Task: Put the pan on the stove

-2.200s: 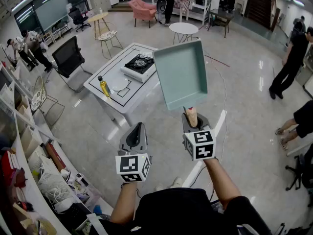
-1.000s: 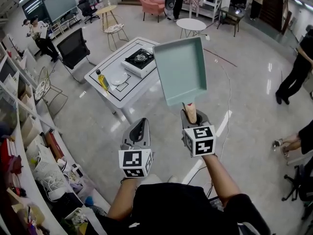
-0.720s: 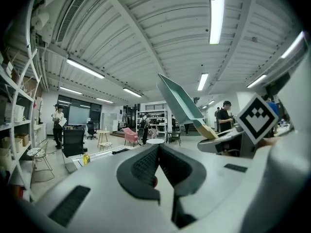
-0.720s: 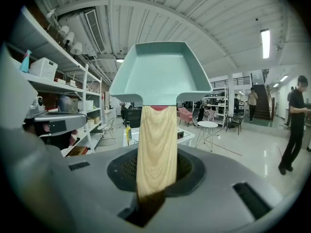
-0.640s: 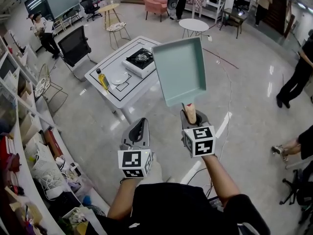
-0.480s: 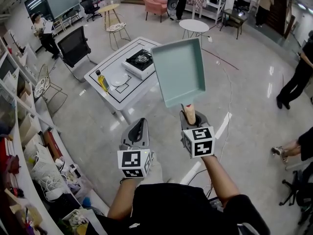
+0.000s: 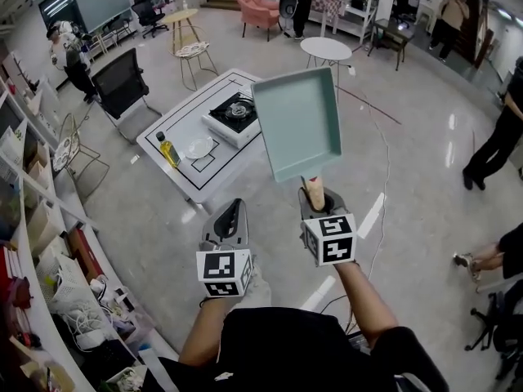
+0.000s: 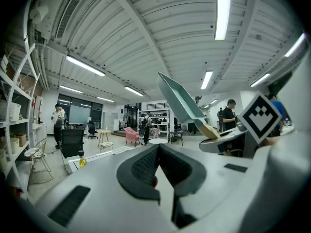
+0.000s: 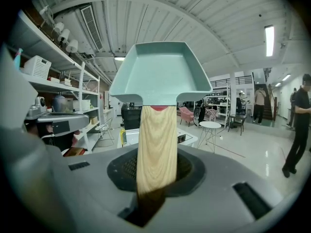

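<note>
- 1 pan (image 7: 298,121) is held aloft by its wooden handle (image 9: 156,144) in the right claw (image 7: 315,202), which is clamped on it, well apart from the table (image 7: 225,155).
- The left claw (image 7: 232,212) is closed, with nothing in it.
- Judged as left to do: the carry over and the setting down on the 1 stove (image 7: 234,110).
- Also counted on the table: 1 bottle (image 7: 168,148), 1 plate (image 7: 198,147).

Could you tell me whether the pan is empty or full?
Empty: the pan shows a bare teal inside in the head view.
</note>
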`<state>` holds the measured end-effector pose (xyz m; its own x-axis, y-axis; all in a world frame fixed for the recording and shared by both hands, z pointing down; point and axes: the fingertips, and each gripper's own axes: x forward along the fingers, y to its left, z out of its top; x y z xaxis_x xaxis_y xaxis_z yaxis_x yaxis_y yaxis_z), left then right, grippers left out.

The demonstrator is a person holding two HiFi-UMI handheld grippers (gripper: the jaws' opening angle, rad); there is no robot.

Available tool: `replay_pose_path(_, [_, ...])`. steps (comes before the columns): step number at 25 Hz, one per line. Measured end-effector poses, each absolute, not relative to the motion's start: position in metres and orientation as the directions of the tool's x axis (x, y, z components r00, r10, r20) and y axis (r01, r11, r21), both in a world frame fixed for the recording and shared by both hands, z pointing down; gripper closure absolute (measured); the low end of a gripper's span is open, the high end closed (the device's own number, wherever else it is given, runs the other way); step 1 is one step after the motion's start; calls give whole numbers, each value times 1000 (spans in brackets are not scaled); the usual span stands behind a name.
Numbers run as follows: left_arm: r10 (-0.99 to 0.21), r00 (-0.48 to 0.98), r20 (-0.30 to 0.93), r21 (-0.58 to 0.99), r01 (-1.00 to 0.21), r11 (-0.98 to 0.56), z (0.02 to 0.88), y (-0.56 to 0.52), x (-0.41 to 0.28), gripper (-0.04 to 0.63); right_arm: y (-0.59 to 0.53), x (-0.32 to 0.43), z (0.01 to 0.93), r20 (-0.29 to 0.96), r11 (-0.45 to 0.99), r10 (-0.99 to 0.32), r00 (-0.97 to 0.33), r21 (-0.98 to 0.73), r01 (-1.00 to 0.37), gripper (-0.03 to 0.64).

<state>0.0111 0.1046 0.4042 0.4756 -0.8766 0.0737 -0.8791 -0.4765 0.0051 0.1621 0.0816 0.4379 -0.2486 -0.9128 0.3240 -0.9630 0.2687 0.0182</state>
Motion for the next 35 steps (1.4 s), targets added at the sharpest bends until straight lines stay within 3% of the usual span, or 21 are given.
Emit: replay_pose_path(35, [-859, 505, 83, 40, -863, -503, 398, -182, -86, 584, -198, 65, 431, 364, 262, -903, -229, 44, -964, 552])
